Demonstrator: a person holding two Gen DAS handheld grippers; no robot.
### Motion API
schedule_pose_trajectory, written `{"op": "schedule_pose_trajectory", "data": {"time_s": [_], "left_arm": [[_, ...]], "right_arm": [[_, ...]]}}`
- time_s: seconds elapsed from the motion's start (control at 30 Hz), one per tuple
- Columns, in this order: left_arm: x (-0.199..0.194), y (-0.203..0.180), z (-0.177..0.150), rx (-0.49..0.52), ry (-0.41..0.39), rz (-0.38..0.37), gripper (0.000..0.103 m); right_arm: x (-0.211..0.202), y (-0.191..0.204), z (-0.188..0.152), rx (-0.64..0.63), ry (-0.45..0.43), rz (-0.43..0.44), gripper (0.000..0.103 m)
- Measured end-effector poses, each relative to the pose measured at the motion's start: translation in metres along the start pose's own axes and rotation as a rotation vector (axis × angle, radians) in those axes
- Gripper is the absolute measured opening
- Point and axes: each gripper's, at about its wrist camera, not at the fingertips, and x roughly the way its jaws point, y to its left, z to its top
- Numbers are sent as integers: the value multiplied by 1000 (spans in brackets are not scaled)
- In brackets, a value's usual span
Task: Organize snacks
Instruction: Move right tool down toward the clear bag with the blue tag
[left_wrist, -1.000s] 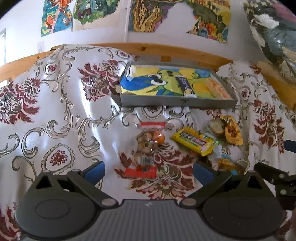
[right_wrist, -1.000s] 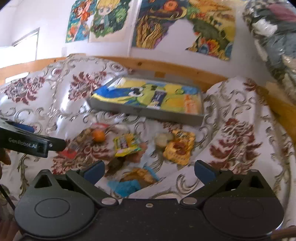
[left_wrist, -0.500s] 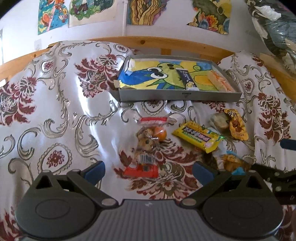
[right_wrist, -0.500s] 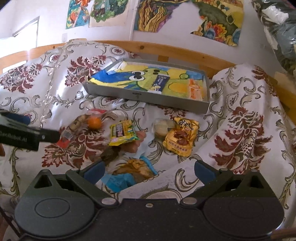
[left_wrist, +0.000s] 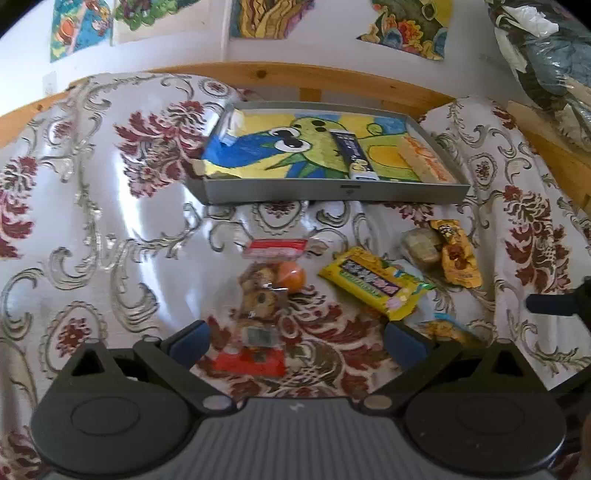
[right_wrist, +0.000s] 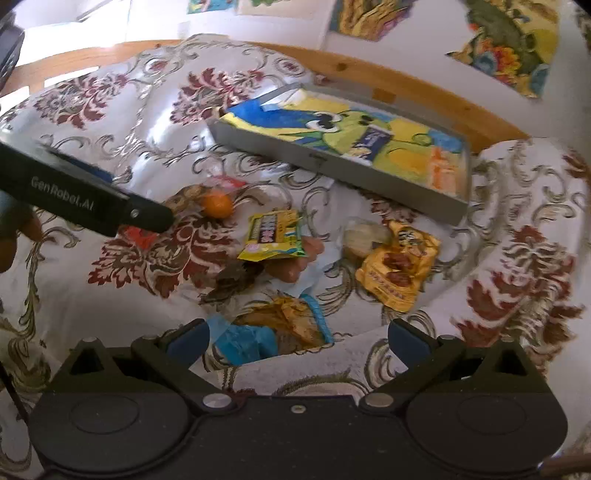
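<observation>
Shiny cloth (left_wrist: 122, 206) could slip; both wide-open grippers (left_wrist: 295, 338) (right_wrist: 297, 339) might shove the snacks (right_wrist: 273, 234) past the tray (right_wrist: 332, 158) at 1 o'clock.

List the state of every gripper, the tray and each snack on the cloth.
left gripper: open, empty
right gripper: open, empty
grey tray: holds two packets, mostly bare
yellow packet: sealed, on cloth
orange-brown pouch: sealed, lying flat
clear bag: on cloth, ungrasped
</observation>
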Motion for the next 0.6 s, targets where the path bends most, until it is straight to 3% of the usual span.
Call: {"op": "schedule_pose_trajectory", "data": {"time_s": [0.2, 0.6], "left_arm": [[11, -11, 5, 33, 40, -88, 102], [42, -38, 11, 90, 131, -169, 102]], "right_arm": [[18, -10, 0, -41, 22, 127, 102], [50, -15, -3, -62, 57, 231, 102]]}}
